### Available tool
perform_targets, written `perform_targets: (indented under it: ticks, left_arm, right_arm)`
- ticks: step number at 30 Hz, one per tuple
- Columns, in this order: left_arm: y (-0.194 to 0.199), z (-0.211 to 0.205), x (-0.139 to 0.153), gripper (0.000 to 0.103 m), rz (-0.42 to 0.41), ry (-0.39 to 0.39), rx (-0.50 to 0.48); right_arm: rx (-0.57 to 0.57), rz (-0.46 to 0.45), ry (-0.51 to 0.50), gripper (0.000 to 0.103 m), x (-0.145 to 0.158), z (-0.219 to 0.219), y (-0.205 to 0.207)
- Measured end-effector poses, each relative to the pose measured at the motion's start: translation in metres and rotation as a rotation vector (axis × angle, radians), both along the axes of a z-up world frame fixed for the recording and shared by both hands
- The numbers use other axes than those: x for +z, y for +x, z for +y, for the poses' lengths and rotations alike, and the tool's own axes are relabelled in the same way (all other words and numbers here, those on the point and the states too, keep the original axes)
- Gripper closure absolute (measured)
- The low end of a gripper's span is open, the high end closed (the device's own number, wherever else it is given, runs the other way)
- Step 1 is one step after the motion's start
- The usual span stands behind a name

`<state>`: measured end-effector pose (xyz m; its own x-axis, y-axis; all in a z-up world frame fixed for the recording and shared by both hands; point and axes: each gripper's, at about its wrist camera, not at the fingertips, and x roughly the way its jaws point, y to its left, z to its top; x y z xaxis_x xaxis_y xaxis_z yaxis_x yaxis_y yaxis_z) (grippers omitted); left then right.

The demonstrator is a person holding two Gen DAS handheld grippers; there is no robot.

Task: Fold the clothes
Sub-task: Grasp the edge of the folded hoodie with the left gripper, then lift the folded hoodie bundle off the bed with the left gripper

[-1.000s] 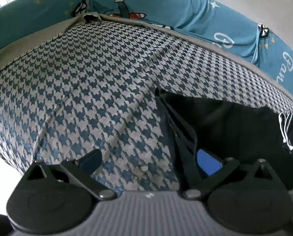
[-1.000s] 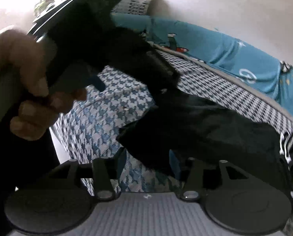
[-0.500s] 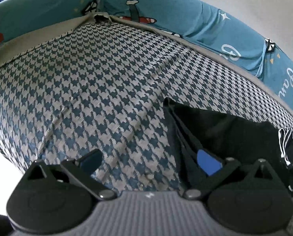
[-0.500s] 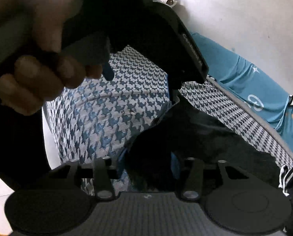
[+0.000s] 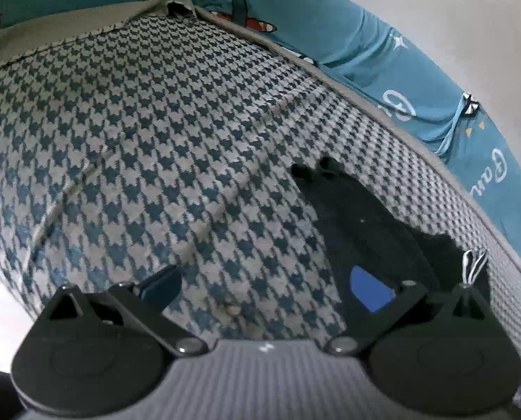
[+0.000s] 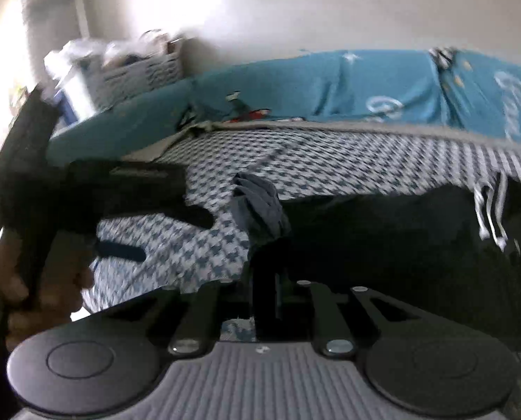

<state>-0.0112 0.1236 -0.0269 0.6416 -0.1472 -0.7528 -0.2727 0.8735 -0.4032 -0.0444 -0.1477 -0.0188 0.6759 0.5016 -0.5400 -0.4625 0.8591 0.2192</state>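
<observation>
A black garment point(image 5: 361, 224) with white-striped trim point(image 5: 473, 266) lies on the houndstooth cover point(image 5: 162, 133), bunched toward the right. My left gripper point(image 5: 265, 280) is open, its jaws spread wide; the garment's edge drapes round its right pad point(image 5: 368, 290), and nothing lies between the jaws. In the right wrist view the black garment point(image 6: 382, 231) fills the right side, a grey-blue fold point(image 6: 260, 203) sticking up at its left edge. My right gripper point(image 6: 265, 280) is closing, black cloth pinched between its pads. A hand point(image 6: 22, 287) holds the left gripper point(image 6: 169, 236) at the left.
Teal cartoon-print cushions point(image 5: 347, 35) ring the far side of the cover, with a white wall point(image 6: 330, 7) behind. A wicker basket point(image 6: 134, 73) full of things stands at the back left. The cover drops off at its near left edge point(image 5: 12, 273).
The right gripper's jaws have come together on the black cloth while it rolled. The garment has pulled in toward the right. The left gripper stays open and has rolled slightly.
</observation>
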Motion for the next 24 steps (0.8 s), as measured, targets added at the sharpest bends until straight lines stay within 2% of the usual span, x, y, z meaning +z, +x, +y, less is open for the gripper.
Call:
perform_targets:
  ticks: [5, 12, 19, 24]
  left_arm:
    - [0.014, -0.004, 0.000, 0.000, -0.005, -0.063, -0.040]
    - [0.043, -0.007, -0.007, 0.000, 0.031, -0.121, -0.087]
    - [0.068, -0.011, -0.015, 0.000, 0.062, -0.113, -0.121]
    - [0.077, -0.013, -0.019, 0.000, 0.080, -0.068, -0.129]
  right_arm:
    - [0.003, 0.007, -0.008, 0.092, -0.002, -0.002, 0.000]
    - [0.055, -0.013, -0.043, 0.092, -0.007, 0.006, -0.003]
    - [0.111, -0.032, -0.077, 0.092, -0.011, 0.014, -0.009]
    - [0.175, -0.050, -0.122, 0.091, -0.016, 0.024, -0.014]
